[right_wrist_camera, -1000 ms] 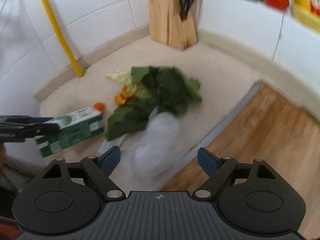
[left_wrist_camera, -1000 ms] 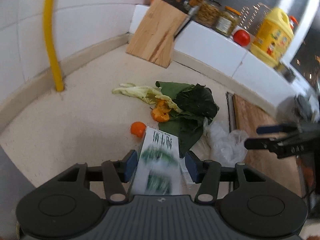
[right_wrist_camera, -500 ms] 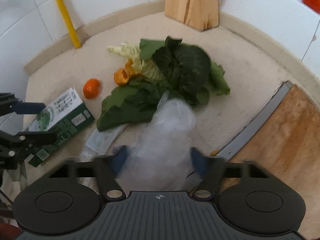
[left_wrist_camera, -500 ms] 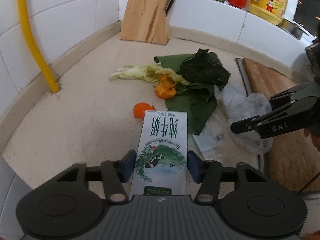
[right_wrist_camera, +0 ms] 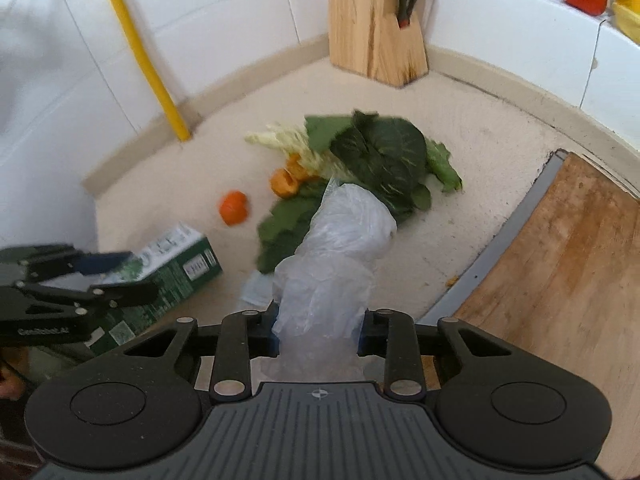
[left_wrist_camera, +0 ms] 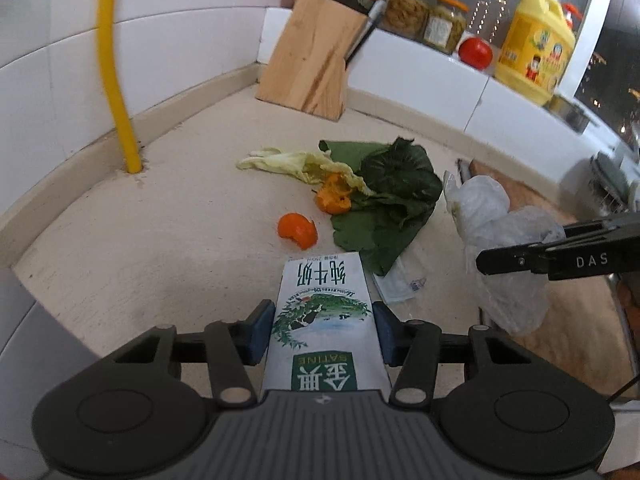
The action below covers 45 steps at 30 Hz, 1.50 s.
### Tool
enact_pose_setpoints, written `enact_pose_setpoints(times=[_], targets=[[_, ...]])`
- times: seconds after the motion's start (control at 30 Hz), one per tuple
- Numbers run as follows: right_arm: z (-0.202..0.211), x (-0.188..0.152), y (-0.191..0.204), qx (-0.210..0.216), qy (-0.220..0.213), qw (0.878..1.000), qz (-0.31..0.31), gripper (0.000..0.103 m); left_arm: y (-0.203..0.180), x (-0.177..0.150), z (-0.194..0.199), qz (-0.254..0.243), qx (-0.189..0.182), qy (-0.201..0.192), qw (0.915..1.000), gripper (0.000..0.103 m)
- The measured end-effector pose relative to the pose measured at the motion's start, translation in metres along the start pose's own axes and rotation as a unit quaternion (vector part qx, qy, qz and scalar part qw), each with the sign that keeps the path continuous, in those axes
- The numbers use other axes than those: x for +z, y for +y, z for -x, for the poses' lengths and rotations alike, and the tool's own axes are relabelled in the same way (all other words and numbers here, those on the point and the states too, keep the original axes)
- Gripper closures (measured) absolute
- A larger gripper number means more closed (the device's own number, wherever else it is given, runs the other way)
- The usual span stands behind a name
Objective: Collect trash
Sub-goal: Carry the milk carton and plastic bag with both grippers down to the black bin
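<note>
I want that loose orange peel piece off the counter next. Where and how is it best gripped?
Probably across the orange peel piece at its rounded sides, coming down from above. It lies alone on the counter, apart from the leafy greens and the milk carton, so both fingers have room. It looks curled and low, so close near the counter.
</note>
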State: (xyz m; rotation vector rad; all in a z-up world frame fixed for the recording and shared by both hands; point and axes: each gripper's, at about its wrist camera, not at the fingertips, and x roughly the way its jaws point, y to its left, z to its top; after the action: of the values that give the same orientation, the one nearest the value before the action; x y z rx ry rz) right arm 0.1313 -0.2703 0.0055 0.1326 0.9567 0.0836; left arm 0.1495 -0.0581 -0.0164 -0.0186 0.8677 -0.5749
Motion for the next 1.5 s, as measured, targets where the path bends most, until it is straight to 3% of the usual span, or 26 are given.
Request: enact_pose_setpoints(times=[0.27,0.8,1.0,1.17,1.5], targets=[[0.007,-0.003,0.029,0.013,-0.014,1.0,0.006,0.066,0.009,-0.011,0.015,0.012,0.001,-0.017,0.9998,0.058],[-0.01,-0.022,0.046,0.007,0.012,1.0,0.005,0.064,-0.006,-0.018,-0.04,-0.033,0.038,0.055,0.9972,0.054],[-0.023,-0.024,0.044,0.003,0.025,1.0,0.011,0.059,-0.011,-0.017,-0.042,-0.04,0.048,0.047,0.9969,0.057],[-0.031,-0.027,0.041,0.002,0.039,0.999,0.013,0.066,-0.013,-0.017,-0.033,-0.038,0.059,0.035,0.997,0.057],[-0.002,-0.011,0.059,0.032,-0.009,0.999,0.037,0.069,-0.01,-0.011,0.003,-0.017,0.075,-0.007,0.997,0.057]])
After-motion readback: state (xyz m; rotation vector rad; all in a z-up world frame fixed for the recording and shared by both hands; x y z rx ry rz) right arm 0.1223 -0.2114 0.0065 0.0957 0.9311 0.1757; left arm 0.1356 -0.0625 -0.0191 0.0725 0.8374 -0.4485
